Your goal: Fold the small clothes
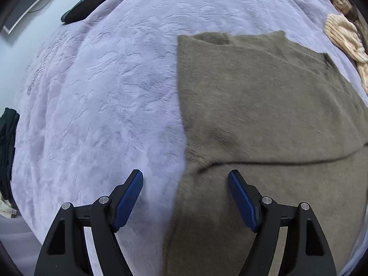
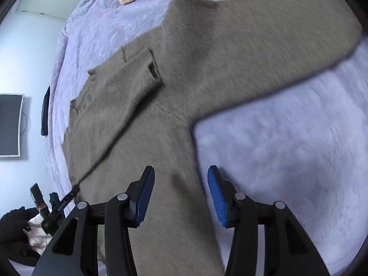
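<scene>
The sweater's [image 2: 161, 105] unfolded sleeve [image 2: 264, 53] runs out toward the bed's [image 2: 287, 149] far edge, nearer the right gripper [image 2: 181, 195]; both grippers' jaws are spread, empty.

Lavender plush bedspread [image 1: 103, 105] covers bed; pale wall [image 2: 34, 53] (daylit), 1 dark curved monitor [image 2: 9, 124] mounted.

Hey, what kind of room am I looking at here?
Most likely a bedroom. A brown sweater lies spread on a lilac plush blanket that looks like a bed cover, a striped garment sits at its far edge, and a monitor stands by the wall.
</scene>
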